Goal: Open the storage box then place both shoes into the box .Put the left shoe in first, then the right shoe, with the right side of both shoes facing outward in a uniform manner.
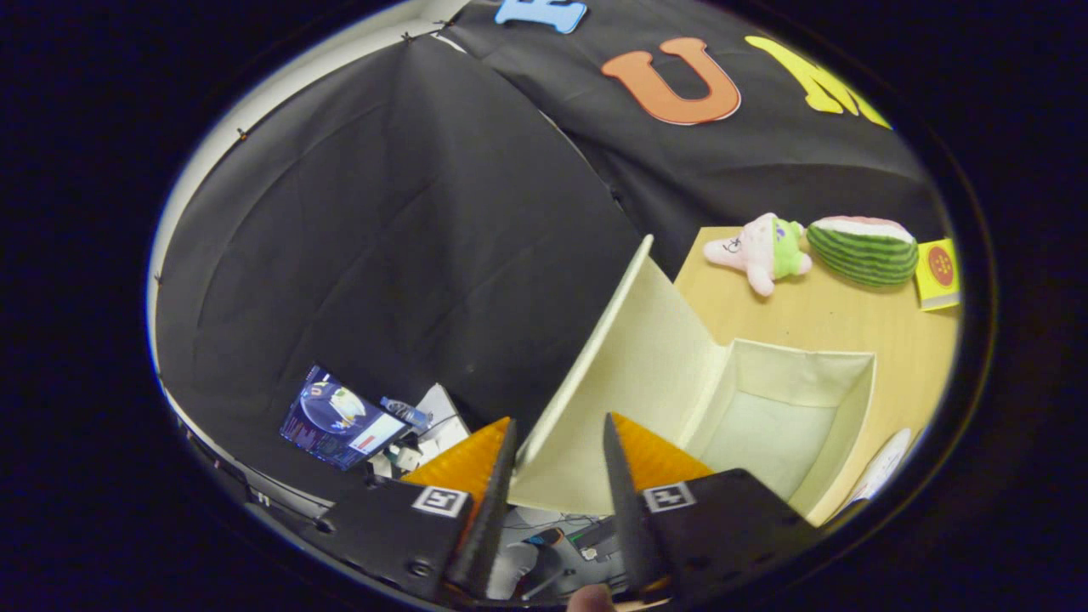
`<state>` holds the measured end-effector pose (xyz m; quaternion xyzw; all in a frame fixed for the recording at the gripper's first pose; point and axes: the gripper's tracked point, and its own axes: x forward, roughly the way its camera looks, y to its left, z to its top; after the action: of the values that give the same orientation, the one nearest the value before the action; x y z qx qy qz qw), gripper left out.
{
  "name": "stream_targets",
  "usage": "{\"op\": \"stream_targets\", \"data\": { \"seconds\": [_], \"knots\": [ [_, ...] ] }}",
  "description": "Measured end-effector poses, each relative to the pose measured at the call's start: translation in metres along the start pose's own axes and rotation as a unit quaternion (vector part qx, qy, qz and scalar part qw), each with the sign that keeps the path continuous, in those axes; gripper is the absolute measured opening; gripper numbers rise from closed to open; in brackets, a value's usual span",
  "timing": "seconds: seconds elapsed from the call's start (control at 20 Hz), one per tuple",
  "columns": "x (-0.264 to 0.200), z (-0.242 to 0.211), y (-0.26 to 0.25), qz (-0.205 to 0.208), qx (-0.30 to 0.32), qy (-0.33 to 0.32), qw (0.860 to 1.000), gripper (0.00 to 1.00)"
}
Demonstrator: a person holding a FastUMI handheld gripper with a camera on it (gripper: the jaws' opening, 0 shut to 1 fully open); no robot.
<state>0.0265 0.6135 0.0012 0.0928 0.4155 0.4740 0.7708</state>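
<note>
The cream fabric storage box [837, 399] stands on the wooden table [807, 314], open and with nothing in it. Its lid [629, 357] is swung up and back on the box's left side, standing steeply. My gripper [558, 419] is open, its fingers wide apart. The lid's lower free corner lies just ahead of and between the fingertips, and neither finger presses on it. A white object [884, 463], perhaps a shoe, peeks out past the box's right wall; most of it is hidden.
A pink star plush [761, 251], a watermelon plush [863, 249] and a small yellow box [937, 274] lie at the table's far side. Past the table's left edge, lower down, sit a screen [340, 416] and loose clutter. A person's fingertip [591, 599] shows below the fingers.
</note>
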Motion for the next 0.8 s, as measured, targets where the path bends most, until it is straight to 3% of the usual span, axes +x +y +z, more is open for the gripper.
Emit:
{"op": "stream_targets", "data": {
  "seconds": [0.05,0.15,0.5,0.8],
  "knots": [
    [0.006,0.001,-0.002,-0.007,-0.009,-0.005,1.0,0.75],
    [-0.002,0.005,-0.004,-0.021,-0.025,-0.019,0.999,0.86],
    [-0.064,0.02,-0.046,-0.105,-0.079,-0.087,0.988,0.91],
    [-0.155,0.011,-0.099,-0.205,-0.126,-0.137,0.961,0.95]
  ]
}}
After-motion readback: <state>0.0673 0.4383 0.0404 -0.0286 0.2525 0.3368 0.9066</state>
